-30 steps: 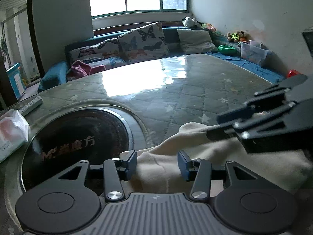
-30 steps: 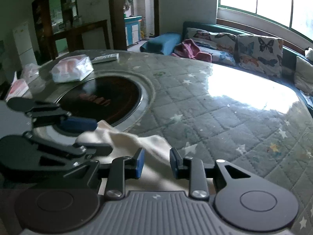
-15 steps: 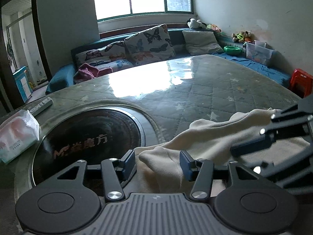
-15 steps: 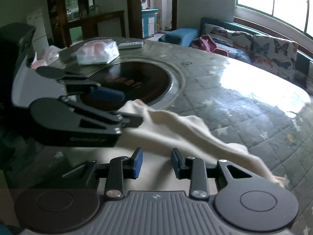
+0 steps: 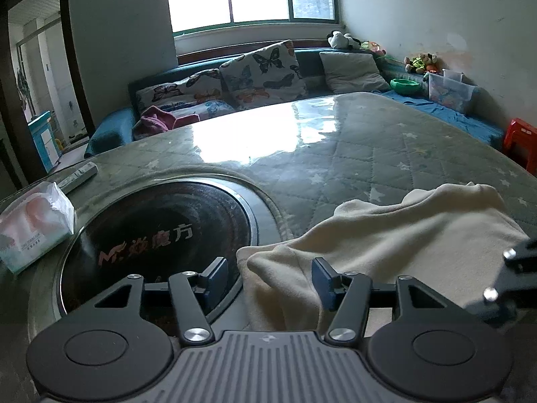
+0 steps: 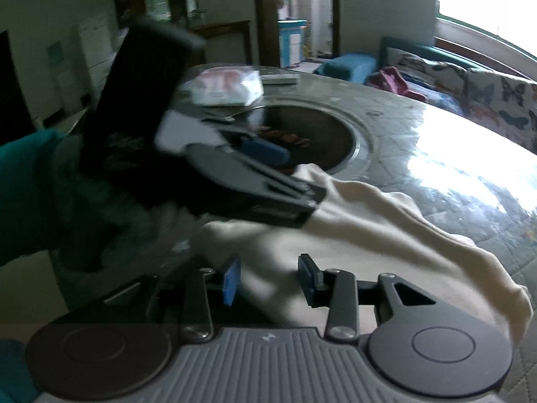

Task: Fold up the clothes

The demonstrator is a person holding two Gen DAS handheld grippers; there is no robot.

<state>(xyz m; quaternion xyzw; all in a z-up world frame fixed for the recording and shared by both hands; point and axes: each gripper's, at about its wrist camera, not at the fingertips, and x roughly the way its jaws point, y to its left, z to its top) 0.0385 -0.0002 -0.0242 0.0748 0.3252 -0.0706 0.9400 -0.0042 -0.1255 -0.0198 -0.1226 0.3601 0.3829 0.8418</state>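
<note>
From the left wrist, a cream garment [image 5: 386, 235] is seen lying rumpled on the quilted, plastic-covered table [image 5: 369, 141], its near edge just beside the inset dark hotplate [image 5: 161, 235]. The left gripper [image 5: 270, 277] is held wide open over that edge, nothing gripped. The cloth is judged soft, light and limp; a hemmed edge or corner would be best taken. A tissue pack [image 5: 33, 225] and remote [image 5: 77, 176] lie beyond; a cushioned bench [image 5: 235, 80] runs under the window.

From the right wrist, the right gripper [image 6: 270, 280] is likewise open, empty, above the garment [image 6: 386, 235].
</note>
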